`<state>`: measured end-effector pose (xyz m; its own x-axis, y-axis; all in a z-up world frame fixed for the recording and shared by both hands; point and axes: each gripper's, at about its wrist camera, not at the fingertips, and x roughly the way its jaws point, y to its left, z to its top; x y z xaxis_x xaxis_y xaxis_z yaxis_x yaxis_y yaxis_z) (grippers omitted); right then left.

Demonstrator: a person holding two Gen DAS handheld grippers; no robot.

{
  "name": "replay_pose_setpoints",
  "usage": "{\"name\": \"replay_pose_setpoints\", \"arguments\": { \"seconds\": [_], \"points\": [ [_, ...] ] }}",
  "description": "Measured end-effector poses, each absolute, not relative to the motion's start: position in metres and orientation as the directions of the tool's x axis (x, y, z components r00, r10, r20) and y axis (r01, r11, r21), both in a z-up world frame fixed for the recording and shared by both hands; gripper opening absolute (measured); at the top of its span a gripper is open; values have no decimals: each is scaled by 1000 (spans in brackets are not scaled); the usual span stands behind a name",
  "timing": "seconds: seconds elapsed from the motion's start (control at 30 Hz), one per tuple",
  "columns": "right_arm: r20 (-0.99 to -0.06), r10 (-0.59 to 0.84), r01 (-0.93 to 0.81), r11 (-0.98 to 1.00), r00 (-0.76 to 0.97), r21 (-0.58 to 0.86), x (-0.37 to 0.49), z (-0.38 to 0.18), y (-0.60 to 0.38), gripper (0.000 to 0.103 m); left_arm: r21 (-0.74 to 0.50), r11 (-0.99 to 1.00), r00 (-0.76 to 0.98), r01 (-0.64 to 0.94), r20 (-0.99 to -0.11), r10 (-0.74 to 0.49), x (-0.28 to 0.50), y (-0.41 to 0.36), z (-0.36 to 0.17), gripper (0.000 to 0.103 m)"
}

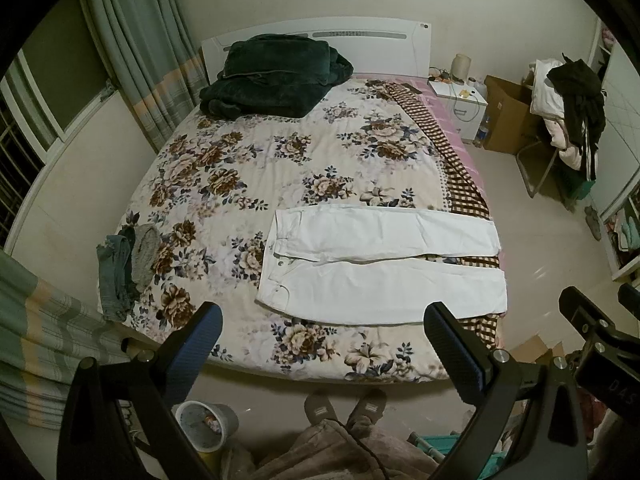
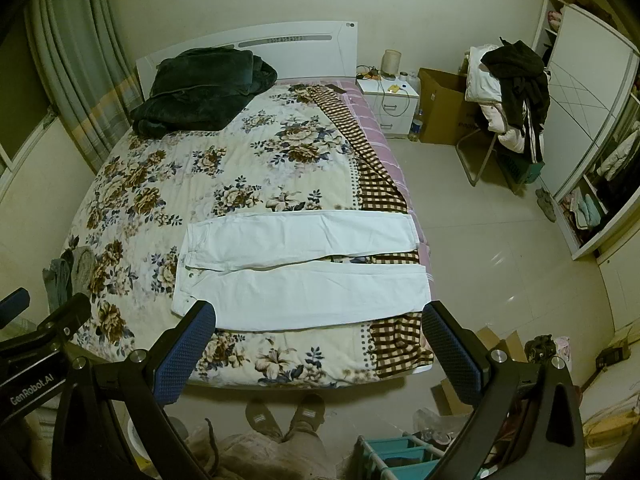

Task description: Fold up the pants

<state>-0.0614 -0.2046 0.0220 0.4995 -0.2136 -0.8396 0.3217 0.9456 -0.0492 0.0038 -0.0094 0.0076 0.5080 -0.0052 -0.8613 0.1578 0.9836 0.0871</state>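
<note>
The white pants (image 1: 380, 266) lie flat across the near part of the bed (image 1: 224, 184), legs side by side, ready for folding, while the left claw (image 1: 322, 346) and right claw (image 2: 320, 344) hover above, both spread wide and empty.

Plain white pants (image 1: 380, 264) sit in the middle of the frame on a cream bedspread (image 1: 248, 168) printed with brown and blue flowers. At its right edge runs a brown-and-cream checked blanket (image 1: 460, 176), beside a pink striped sheet (image 1: 448, 120). At upper left lies a dark green blanket (image 1: 272, 76) against a white headboard (image 1: 360, 40). My left gripper (image 1: 322, 348) is black with blue textured pads (image 1: 200, 352); my right gripper (image 2: 318, 344) matches, with blue pads (image 2: 184, 356). Pale green curtains (image 1: 132, 52) with a peach band hang at far left. A brown cardboard box (image 1: 508, 116) stands upper right, near a white nightstand (image 1: 460, 108). My slippers (image 1: 344, 404) are grey-brown.
</note>
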Motion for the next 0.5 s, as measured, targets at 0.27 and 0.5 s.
{"name": "replay_pose_setpoints", "arguments": {
  "seconds": [0.27,0.5],
  "points": [
    [-840,-212,320,946,500,-49,-61,22,-204,103,86,984,510,158,-860,-6,3,-10,7,103],
    [-840,-213,318,947,499,-50,-61,22,-204,103,83,984,510,157,-860,-9,3,-8,7,103]
  ]
}}
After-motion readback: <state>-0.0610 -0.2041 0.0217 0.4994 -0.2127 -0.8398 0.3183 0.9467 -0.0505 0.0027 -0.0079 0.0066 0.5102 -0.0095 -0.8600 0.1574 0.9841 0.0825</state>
